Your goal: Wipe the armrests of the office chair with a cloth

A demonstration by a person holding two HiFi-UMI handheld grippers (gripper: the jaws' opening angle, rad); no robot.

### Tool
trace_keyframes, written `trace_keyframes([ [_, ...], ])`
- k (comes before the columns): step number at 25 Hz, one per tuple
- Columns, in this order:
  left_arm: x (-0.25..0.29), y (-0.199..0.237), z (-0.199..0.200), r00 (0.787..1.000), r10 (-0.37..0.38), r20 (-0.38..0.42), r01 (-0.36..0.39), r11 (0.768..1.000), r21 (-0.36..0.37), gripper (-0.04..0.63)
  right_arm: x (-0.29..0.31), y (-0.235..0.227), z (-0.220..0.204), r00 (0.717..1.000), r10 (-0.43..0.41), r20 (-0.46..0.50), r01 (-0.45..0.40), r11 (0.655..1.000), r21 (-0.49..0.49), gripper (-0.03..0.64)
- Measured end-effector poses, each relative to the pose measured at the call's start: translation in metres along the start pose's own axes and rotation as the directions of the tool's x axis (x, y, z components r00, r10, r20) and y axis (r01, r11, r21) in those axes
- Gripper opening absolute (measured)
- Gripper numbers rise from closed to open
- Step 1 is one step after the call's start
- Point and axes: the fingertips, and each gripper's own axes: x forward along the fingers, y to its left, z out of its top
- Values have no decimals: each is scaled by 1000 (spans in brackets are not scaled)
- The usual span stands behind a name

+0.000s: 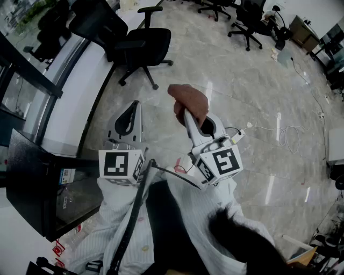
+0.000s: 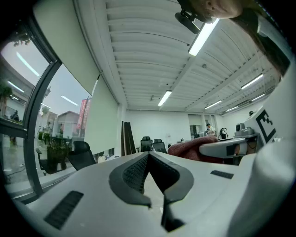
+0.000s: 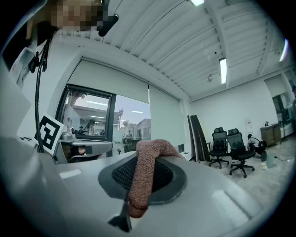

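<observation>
Shiny pale floor fills a big office room with long lights on the ceiling. The person holds both grippers close to the body, side by side.

The right gripper (image 1: 187, 114) has its jaws closed on a reddish cloth (image 1: 188, 99). The cloth is pinched in the middle and its end hangs down over the jaws. It is likely held this way so it is ready to rub with. The left gripper (image 1: 134, 106) has its jaws pressed together with nothing between them. That leaves it free, maybe to hold the chair steady.

The black office chair (image 1: 137, 43) stands well apart, by the window wall. One armrest (image 1: 150, 9) shows at its top. The cloth is not touching it yet, so the wiping does not seem to have begun.

Each marker cube (image 1: 121, 165) shows a black and white square pattern, but no words. A small label (image 1: 67, 175) on a dark box is too tiny to read.
</observation>
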Motion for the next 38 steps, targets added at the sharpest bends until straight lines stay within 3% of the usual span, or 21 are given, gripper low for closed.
trace_keyframes([
  [26, 36, -13, -8, 999, 35, -30, -35, 999, 23, 3, 0, -46, -4, 1000, -3, -25, 4, 999, 40, 34],
  [32, 111, 22, -36, 999, 35, -34, -34, 999, 20, 3, 64, -89, -33, 999, -3, -45, 5, 999, 40, 34],
  [38, 236, 75, -38, 1000, 6, -18, -6, 1000, 28, 3, 168, -164, -37, 999, -33, -32, 34, 999, 28, 34],
])
